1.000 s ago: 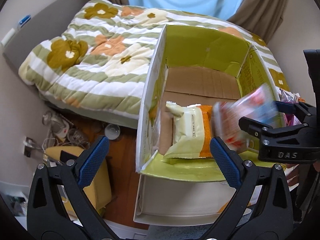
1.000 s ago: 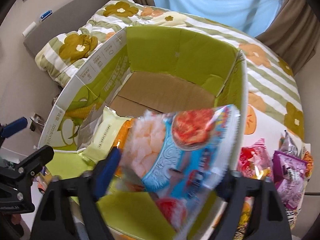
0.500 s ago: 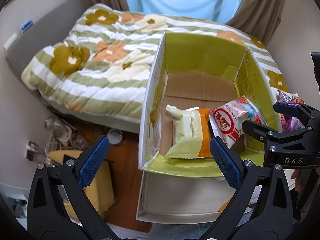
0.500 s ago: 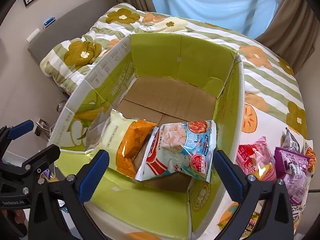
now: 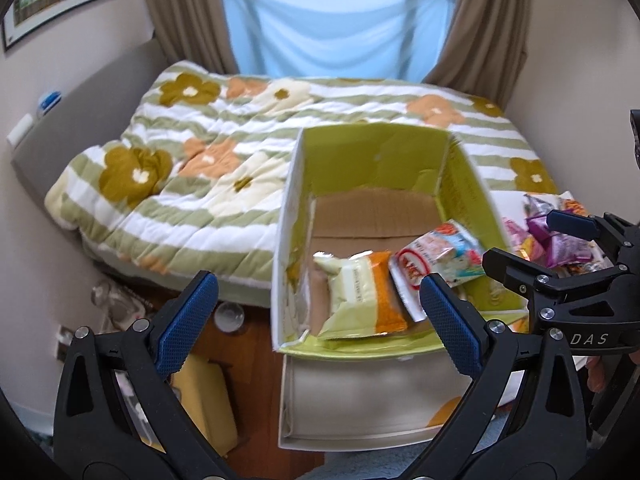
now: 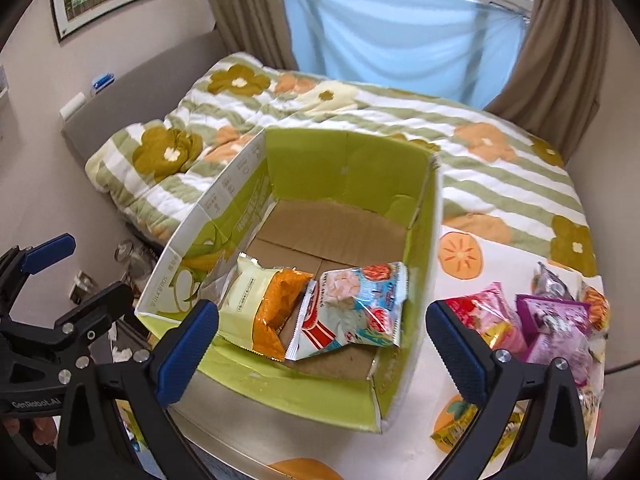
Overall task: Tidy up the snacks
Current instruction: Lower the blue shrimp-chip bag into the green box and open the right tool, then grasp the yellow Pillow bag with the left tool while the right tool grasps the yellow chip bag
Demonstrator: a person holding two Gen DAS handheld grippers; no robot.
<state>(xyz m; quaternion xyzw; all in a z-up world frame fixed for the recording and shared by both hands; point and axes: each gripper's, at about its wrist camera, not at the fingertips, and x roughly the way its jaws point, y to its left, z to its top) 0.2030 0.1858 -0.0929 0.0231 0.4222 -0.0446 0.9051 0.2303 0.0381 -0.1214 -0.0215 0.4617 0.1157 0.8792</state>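
Both grippers, left [image 5: 316, 320] and right [image 6: 322, 346], are spread wide and hold nothing. Two snack bags lie side by side in the box [image 6: 348, 160]: the orange bag [image 6: 264, 308] and the shrimp bag [image 6: 352, 312]. More snacks [image 6: 548, 320] lie right of the box.

Home bedroom: floral quilt [image 6: 320, 120] on bed, curtained window [image 6: 400, 32].

**Our two black clamp grippers**

We carry a left gripper [image 5: 316, 312] and a right gripper [image 6: 322, 340] of black plastic, with blue textured pads [image 5: 186, 322] and silver screws. White "DAS" lettering marks the right one, "GenRobot.AI" the left.
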